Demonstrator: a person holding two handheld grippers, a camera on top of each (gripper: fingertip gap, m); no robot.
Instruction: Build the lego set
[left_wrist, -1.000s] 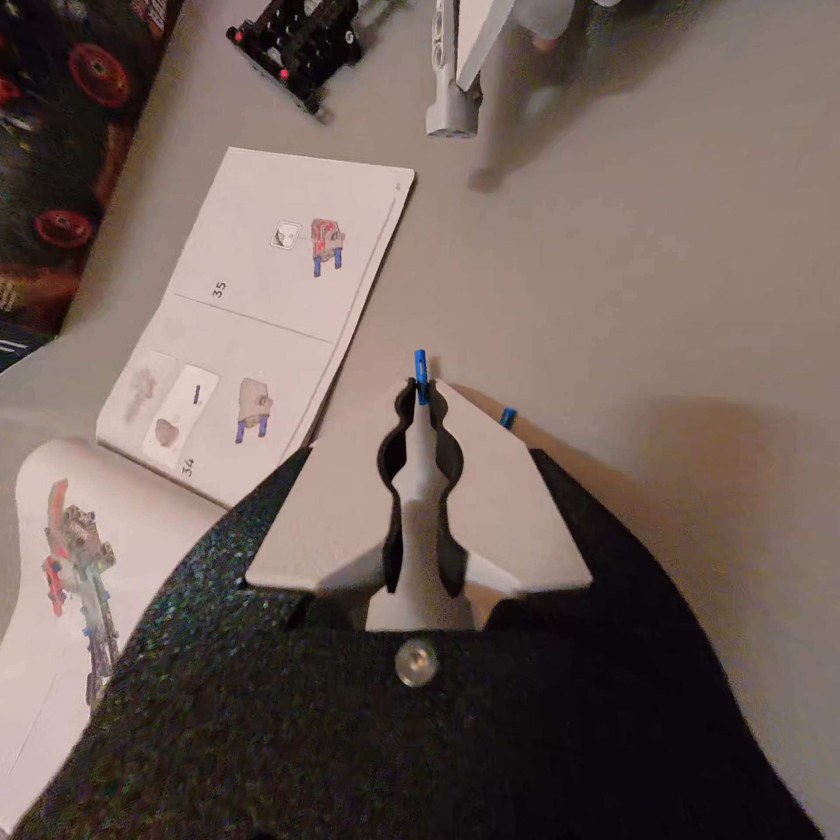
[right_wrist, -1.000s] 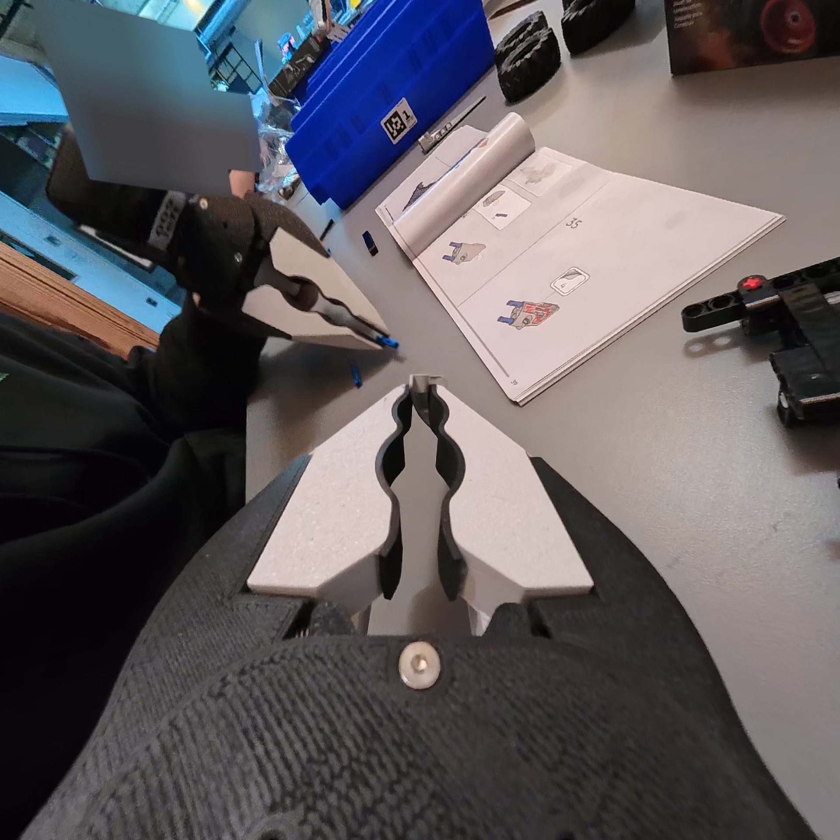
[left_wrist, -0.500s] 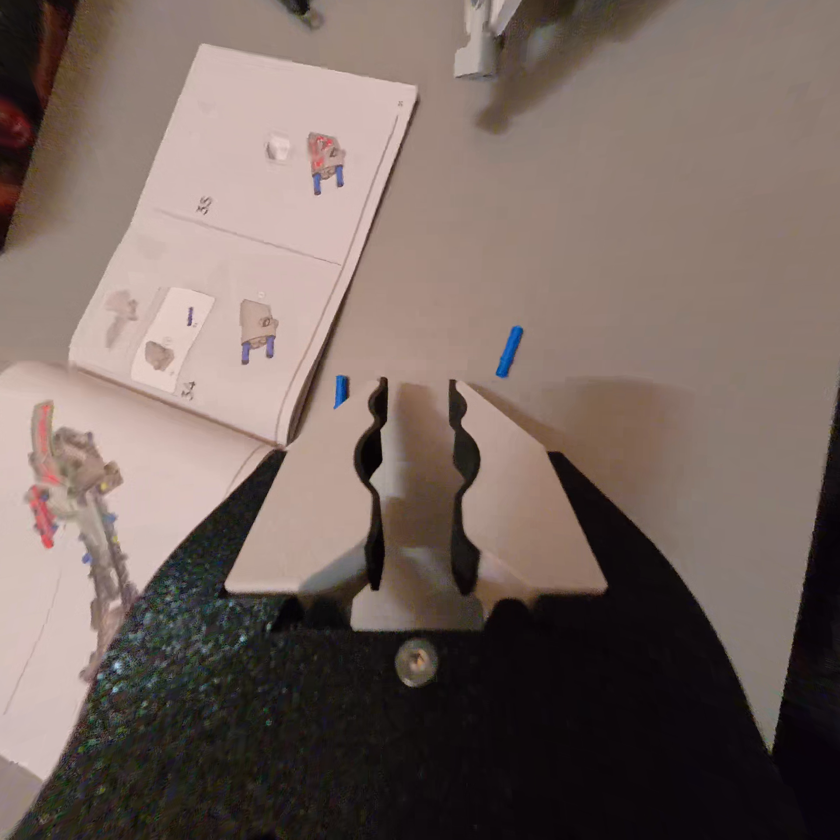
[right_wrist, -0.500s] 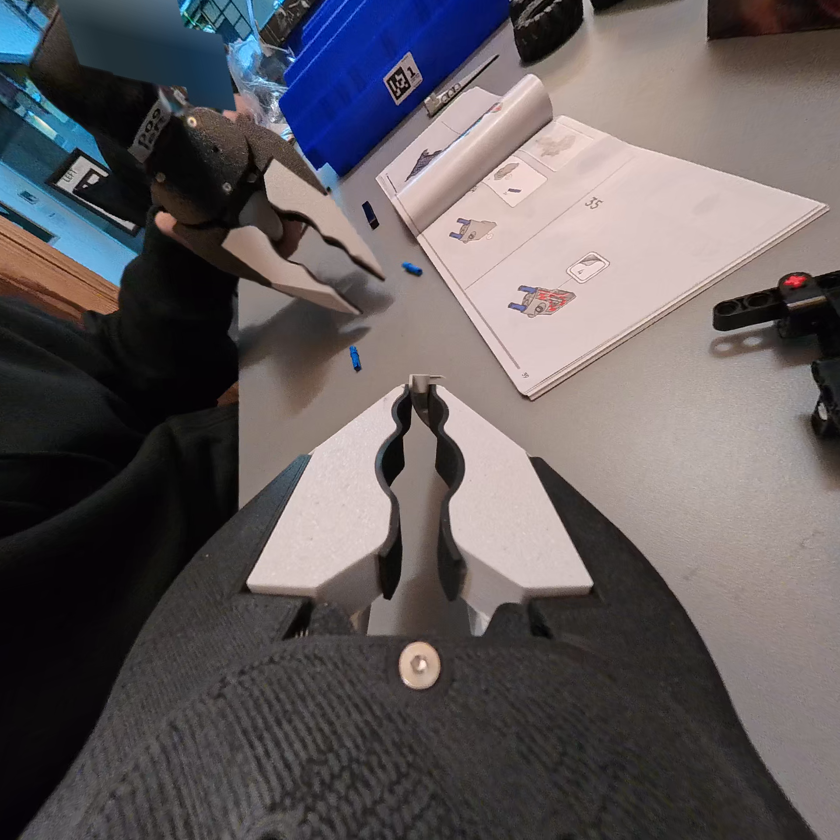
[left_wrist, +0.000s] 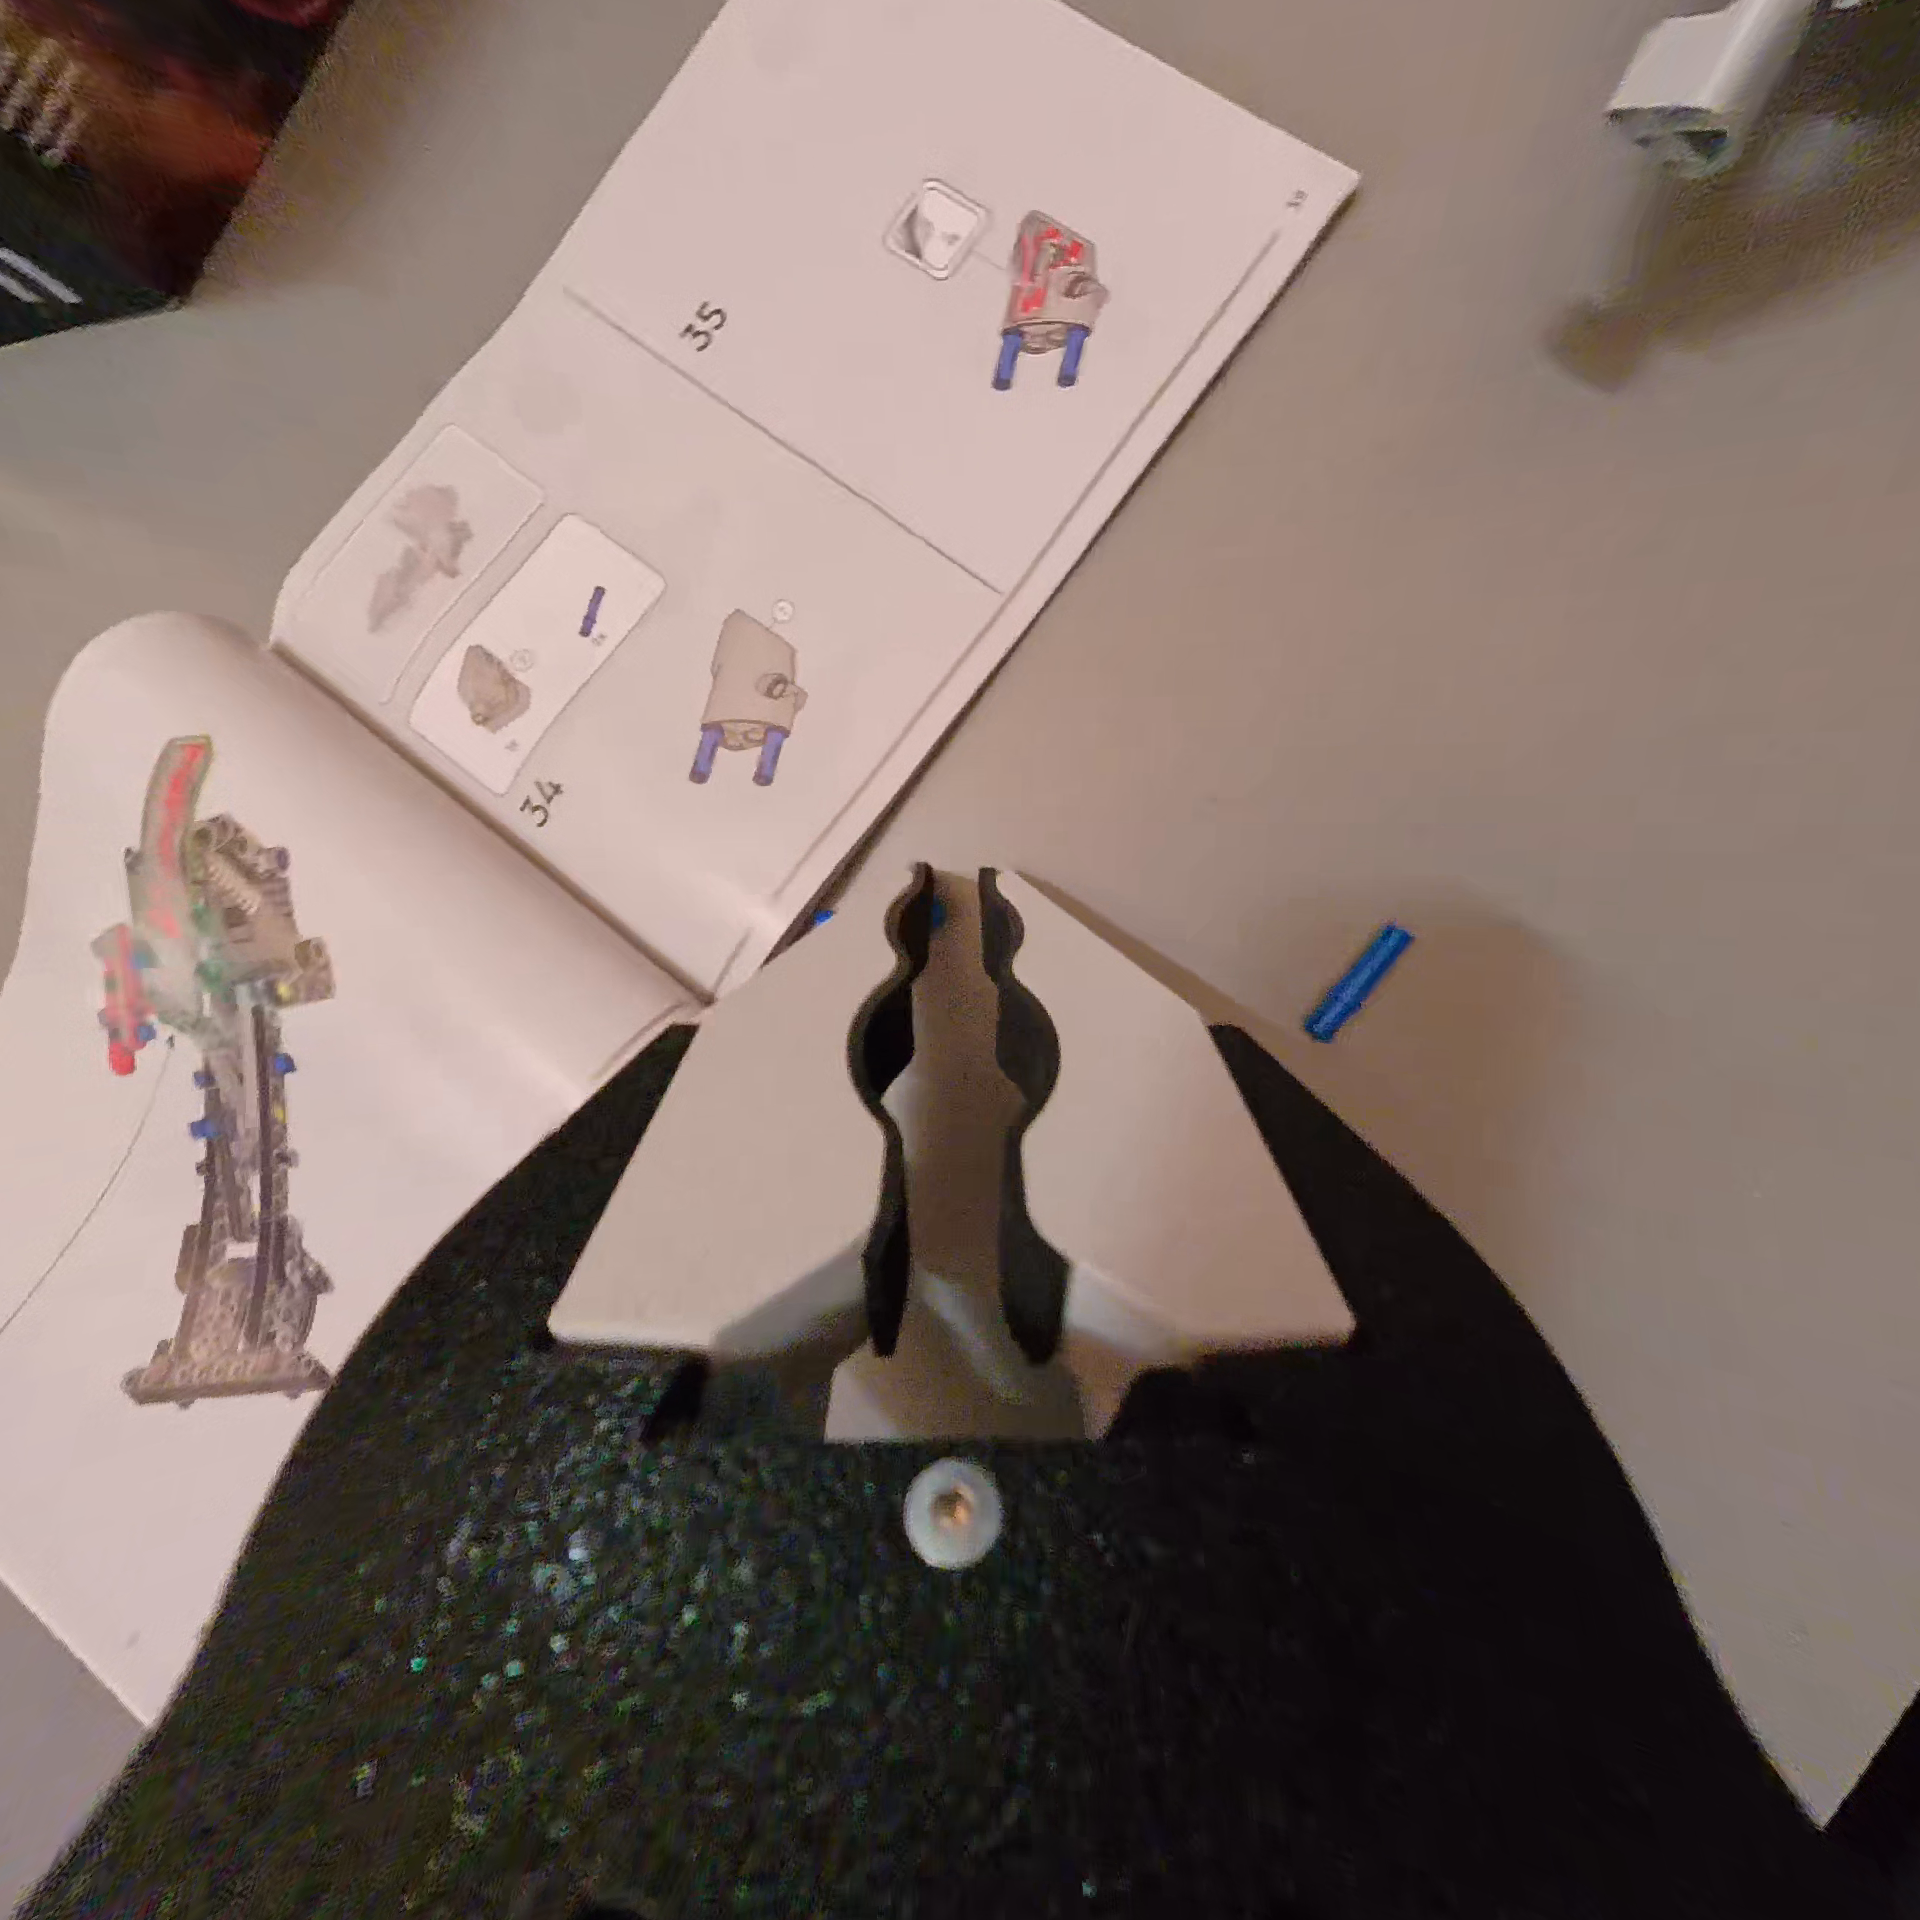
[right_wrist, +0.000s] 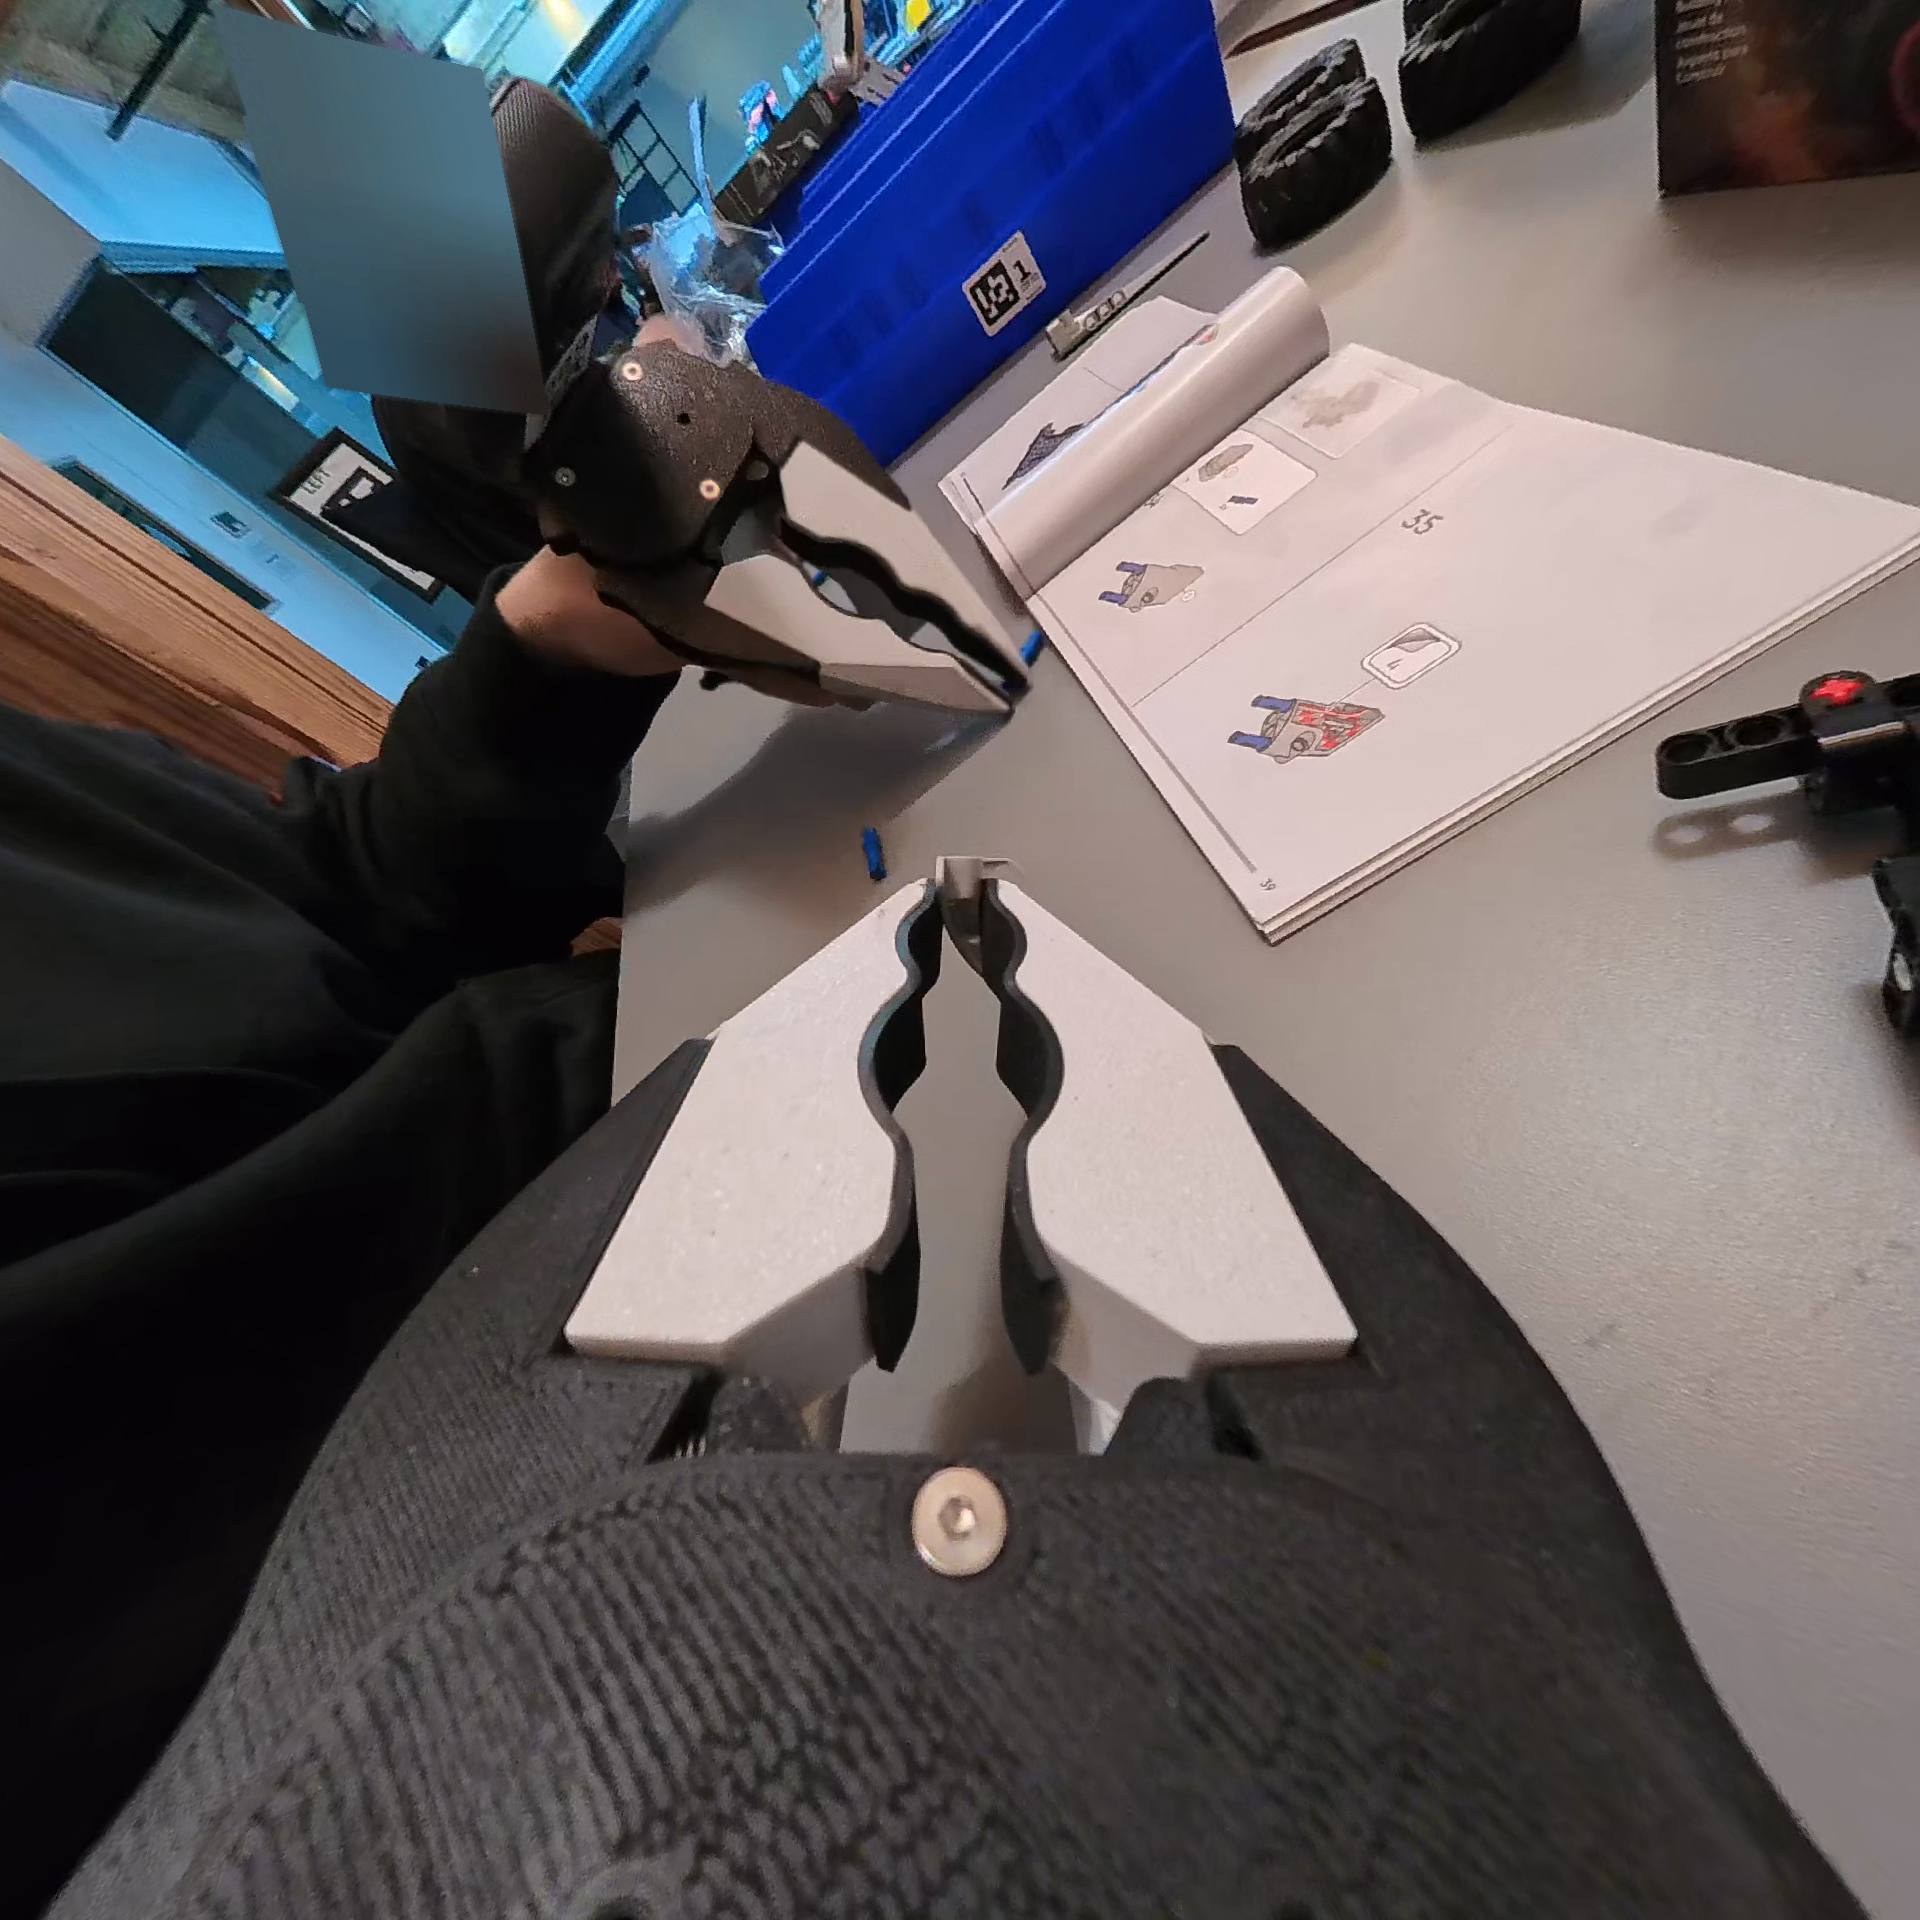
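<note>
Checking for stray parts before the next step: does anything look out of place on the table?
Two blue bits lie loose: a blue pin on the table right of the left claw, and a blue speck at its tips beside the booklet edge. Nothing looks damaged.

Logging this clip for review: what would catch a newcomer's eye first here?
The open instruction booklet lies across the grey table, just beyond the left gripper. A blue pin lies loose to that gripper's right. The right gripper pinches a small grey piece above the table.

Wrist cameras, both facing shared booklet (left_wrist: 790, 436)
</note>
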